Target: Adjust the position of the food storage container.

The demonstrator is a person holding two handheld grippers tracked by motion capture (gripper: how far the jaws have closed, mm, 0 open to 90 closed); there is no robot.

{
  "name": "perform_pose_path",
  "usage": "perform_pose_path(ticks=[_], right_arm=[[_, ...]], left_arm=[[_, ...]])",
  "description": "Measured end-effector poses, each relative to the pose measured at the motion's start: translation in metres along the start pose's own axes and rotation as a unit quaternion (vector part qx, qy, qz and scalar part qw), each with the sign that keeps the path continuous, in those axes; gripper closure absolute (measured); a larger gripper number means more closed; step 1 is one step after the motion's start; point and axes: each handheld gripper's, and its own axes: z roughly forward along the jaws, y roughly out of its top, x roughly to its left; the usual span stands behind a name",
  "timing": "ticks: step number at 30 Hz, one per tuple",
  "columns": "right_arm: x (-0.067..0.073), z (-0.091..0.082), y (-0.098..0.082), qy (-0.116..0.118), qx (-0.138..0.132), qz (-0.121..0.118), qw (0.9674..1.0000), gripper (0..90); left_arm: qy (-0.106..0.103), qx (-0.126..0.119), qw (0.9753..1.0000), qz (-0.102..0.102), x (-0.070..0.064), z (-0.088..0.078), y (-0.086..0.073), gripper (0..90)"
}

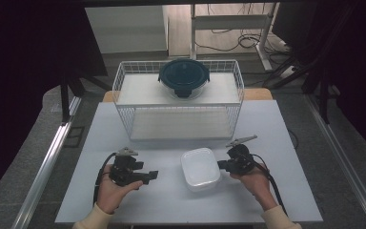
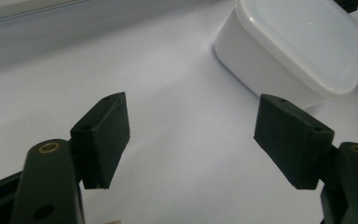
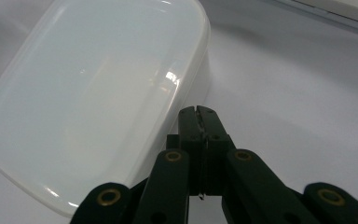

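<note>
A white lidded plastic container (image 1: pixel 200 168) sits on the white table between my two grippers. My left gripper (image 1: pixel 150 175) lies to its left, held in a hand. In the left gripper view the left gripper (image 2: pixel 191 135) stands open over bare table with nothing between its jaws, and the container (image 2: pixel 303 46) lies ahead to the right. My right gripper (image 1: pixel 220 164) is at the container's right side. In the right gripper view the right gripper (image 3: pixel 198 112) has its jaws pressed together with nothing in them, tips close beside the container (image 3: pixel 98 93) wall; contact is unclear.
A white wire rack (image 1: pixel 181 107) with two shelves stands at the back of the table (image 1: pixel 171 205). A round glass bowl with a dark clip lid (image 1: pixel 184 76) rests on its top shelf. Cables trail from both grippers toward the front edge.
</note>
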Motion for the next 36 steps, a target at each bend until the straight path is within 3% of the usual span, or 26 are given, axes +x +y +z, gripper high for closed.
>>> perform_pose_path(ticks=[1, 9, 19, 22, 28, 31, 33, 35, 36], right_arm=[[0.005, 0.002, 0.001, 0.015, 0.0, -0.005, 0.9999, 89.8], [0.027, 0.008, 0.006, 0.026, 0.013, -0.034, 0.999, 89.8], [0.026, 0.008, 0.004, 0.037, 0.017, -0.039, 0.9984, 89.8], [0.023, 0.004, 0.004, 0.035, 0.008, -0.037, 0.9987, 89.8], [0.017, -0.019, 0.003, 0.034, -0.035, -0.014, 0.9987, 89.6], [0.016, -0.024, 0.002, 0.034, -0.056, -0.003, 0.9979, 75.2], [0.017, -0.026, 0.002, 0.043, -0.069, 0.012, 0.9966, 50.1], [0.02, -0.029, 0.002, 0.047, -0.077, 0.017, 0.9958, 36.2], [0.02, -0.029, 0.002, 0.047, -0.077, 0.017, 0.9958, 36.2]], left_arm=[[0.001, -0.004, 1.0, -0.001, 0.0, -0.001, 0.001, 25.8], [0.003, -0.013, 0.9998, -0.014, 0.004, -0.007, 0.001, 26.1], [0.007, -0.01, 0.9998, -0.015, 0.003, -0.004, 0.0, 26.5], [0.007, -0.013, 0.9998, -0.015, 0.003, -0.005, 0.0, 26.5], [0.004, -0.026, 0.9995, -0.018, 0.002, -0.009, 0.0, 26.7], [0.002, -0.031, 0.9993, -0.019, 0.003, -0.01, 0.0, 26.8], [-0.002, -0.032, 0.9992, -0.023, 0.003, -0.01, 0.001, 26.8], [-0.004, -0.034, 0.9991, -0.024, 0.002, -0.009, 0.001, 26.7], [-0.004, -0.034, 0.9991, -0.024, 0.002, -0.009, 0.001, 26.7]])
